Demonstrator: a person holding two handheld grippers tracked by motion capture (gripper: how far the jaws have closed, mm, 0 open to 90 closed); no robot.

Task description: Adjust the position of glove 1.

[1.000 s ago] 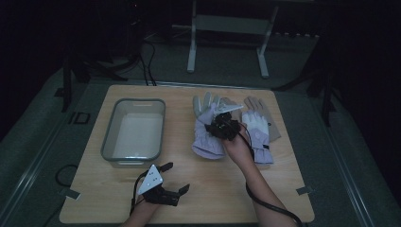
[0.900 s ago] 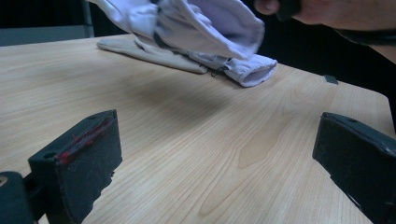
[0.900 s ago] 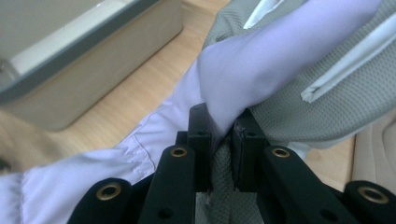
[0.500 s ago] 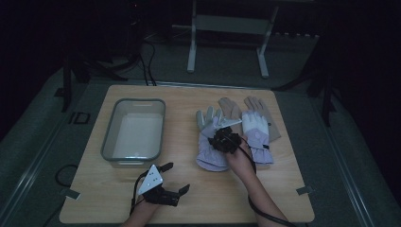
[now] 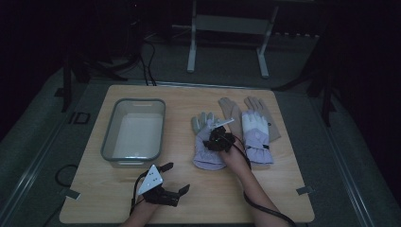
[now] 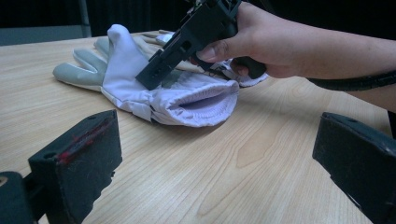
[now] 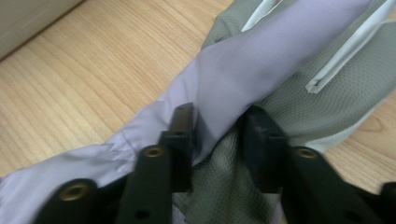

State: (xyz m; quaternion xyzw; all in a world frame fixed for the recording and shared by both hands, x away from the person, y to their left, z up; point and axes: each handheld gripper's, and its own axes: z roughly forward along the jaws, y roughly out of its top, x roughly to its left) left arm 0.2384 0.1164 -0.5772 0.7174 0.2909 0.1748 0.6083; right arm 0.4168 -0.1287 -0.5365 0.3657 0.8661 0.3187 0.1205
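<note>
A lavender and grey glove (image 5: 206, 152) lies flat in the middle of the wooden table (image 5: 265, 189), cuff toward the person. My right gripper (image 5: 218, 137) rests on it, pointing down. Its jaws have just been opening; in the right gripper view a raised fold of the glove (image 7: 261, 60) still runs between the loosened fingertips of my right gripper (image 7: 217, 116). A second glove (image 5: 257, 130) lies just to the right. My left gripper (image 5: 176, 177) stands open near the front edge with nothing in it. In the left gripper view, my left gripper (image 6: 215, 140) faces the glove's cuff (image 6: 187, 100).
A grey plastic bin (image 5: 135, 101) sits on the left half of the table with nothing visible inside. A beige glove (image 5: 230, 109) lies partly under the second glove. Bare wood stretches along the front and right of the table. Dark floor and a stand lie beyond.
The right gripper came down and toward the person with the lavender glove, which now lies flat nearer the front. Its jaws have spread apart. The left gripper kept still.
</note>
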